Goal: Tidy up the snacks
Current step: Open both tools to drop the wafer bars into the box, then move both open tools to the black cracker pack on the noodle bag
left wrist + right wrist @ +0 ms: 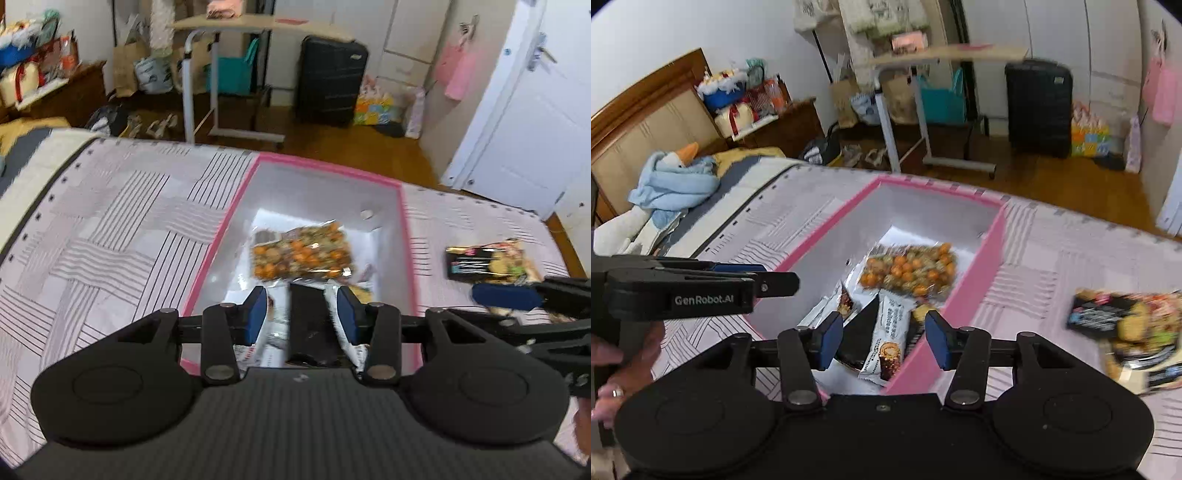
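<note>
Both my claws, left (303, 314) and right (884, 339), hang part-open and empty over the pink-rimmed cardboard box (236, 206) collecting snacks; the dark biscuit packet (1126, 328) waits on the bed

I read one clear mark: "GenRobot.AI" in pale letters on the black side of the left gripper (768, 275), left of frame. Print on the snack wrappers (886, 332) blurs beyond reading.

Black left tool (303, 314), blue pads (258, 314), ring on hand (613, 391), "GenRobot.AI" lettering
</note>
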Motion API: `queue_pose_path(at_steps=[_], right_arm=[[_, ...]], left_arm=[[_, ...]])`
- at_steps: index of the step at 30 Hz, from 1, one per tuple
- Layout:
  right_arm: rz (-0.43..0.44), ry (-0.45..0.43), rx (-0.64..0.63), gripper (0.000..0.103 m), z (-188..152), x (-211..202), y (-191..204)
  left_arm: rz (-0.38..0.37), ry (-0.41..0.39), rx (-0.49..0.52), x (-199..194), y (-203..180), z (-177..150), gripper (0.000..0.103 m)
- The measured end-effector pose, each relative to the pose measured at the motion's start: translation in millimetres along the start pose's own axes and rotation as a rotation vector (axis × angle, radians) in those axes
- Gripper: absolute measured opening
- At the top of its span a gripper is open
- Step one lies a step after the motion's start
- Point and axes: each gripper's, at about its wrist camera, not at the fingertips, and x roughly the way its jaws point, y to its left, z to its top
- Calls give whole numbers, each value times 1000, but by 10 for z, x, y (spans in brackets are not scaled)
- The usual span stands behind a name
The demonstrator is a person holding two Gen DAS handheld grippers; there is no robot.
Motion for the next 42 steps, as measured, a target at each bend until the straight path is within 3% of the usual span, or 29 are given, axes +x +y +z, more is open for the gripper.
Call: queue_pose_path(at_steps=[4,10,14,19,26,31,36,42], right_arm=[[-39,-74,-47,69,27,-572,-102],[-104,-166,-65,73,2,-1221,-326],[-132,-204,-9,75,-78,-1523,-637],[-166,-239,101,78,-179,-1685,-1170],[-189,-220,277,78,-316,-1379,-1807],[-180,-200,340,78,-443,-1042,-2097],[-197,-164,267,78,-442,-686,-2186],[-252,-150,45,77,-570,-249,-2179]], left_arm=[[-23,-38,47,-333,-256,51,47],[-70,-82,122,-655,-741,71,51],[-108,-80,156,-710,-1082,62,54],[-149,-70,193,-573,-1498,-4,64],[-189,-15,174,-31,-1920,-96,65],[-159,-9,152,451,-2100,-168,65],[-129,10,82,963,-2196,-123,65],[-126,43,-39,1477,-2129,17,63]])
